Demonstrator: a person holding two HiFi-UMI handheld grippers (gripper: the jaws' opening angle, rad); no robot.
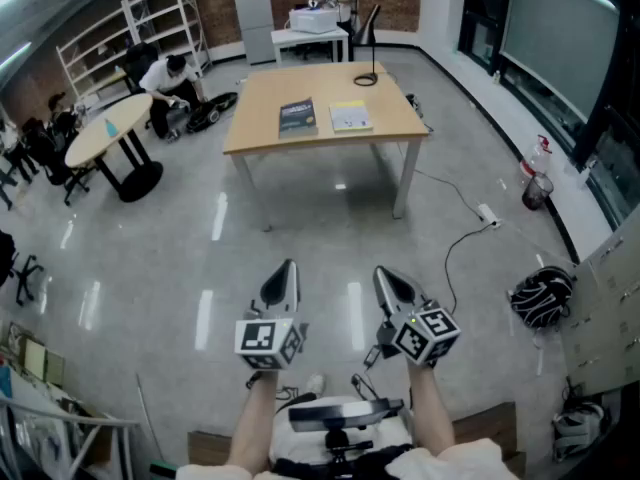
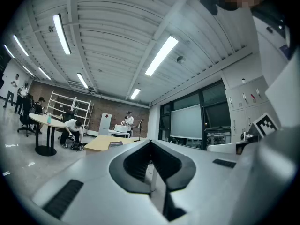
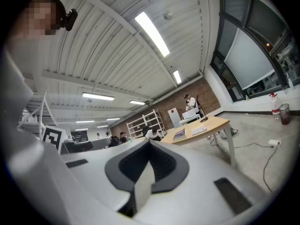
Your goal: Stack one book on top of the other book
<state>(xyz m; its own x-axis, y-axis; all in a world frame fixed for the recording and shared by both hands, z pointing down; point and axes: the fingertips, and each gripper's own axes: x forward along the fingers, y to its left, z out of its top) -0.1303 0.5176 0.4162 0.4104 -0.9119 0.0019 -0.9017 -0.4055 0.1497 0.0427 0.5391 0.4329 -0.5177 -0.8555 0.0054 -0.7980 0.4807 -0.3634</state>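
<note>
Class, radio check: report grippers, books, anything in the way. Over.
Shut, empty: left gripper, right gripper. On table: dark book, pale book, side by side, unstacked. Nothing seen blocking.

Head camera looks steeply down over my grey left tongs (image 1: 284,273) and right tongs (image 1: 388,276). Each tongs camera faces level, straight ahead. All three share the distant light wooden rectangular counter (image 1: 325,108).

No lettering is legible on the dark book (image 1: 297,116) or the pale book (image 1: 350,117).
</note>
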